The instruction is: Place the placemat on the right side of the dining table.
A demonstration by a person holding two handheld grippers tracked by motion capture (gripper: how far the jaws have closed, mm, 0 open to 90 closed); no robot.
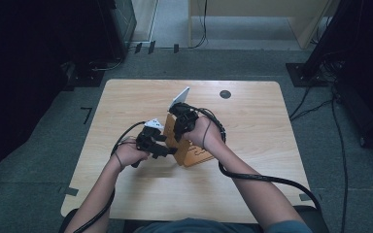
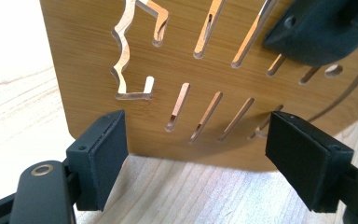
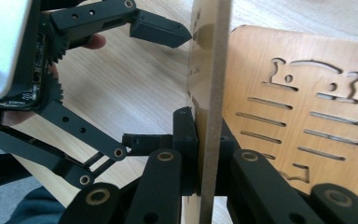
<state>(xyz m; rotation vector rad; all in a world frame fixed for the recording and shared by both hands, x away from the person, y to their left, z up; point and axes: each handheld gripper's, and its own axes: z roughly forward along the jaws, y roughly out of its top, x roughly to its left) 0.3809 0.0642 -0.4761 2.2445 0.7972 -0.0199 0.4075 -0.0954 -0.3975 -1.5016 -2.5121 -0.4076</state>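
Observation:
A slotted bamboo panel (image 1: pixel 171 137) stands on edge at the middle of the table. My right gripper (image 1: pixel 180 127) is shut on its thin edge (image 3: pixel 210 93), one jaw on each face. A second panel (image 3: pixel 303 116) with slots and shaped cutouts leans behind it, also seen as the wider panel (image 1: pixel 199 154). My left gripper (image 2: pixel 205 158) is open, its pads (image 2: pixel 103 154) spread wide just in front of the upright panel's lower edge (image 2: pixel 93 60), without touching it. From the right gripper view, the left gripper (image 3: pixel 158 86) stands open beside the panel's left face.
The light wooden table (image 1: pixel 252 126) has a round black grommet (image 1: pixel 225 94) at the back right. Thick black cables (image 1: pixel 267 178) trail from both grippers over the front of the table. Dark stands and floor cables (image 1: pixel 320 73) surround the table.

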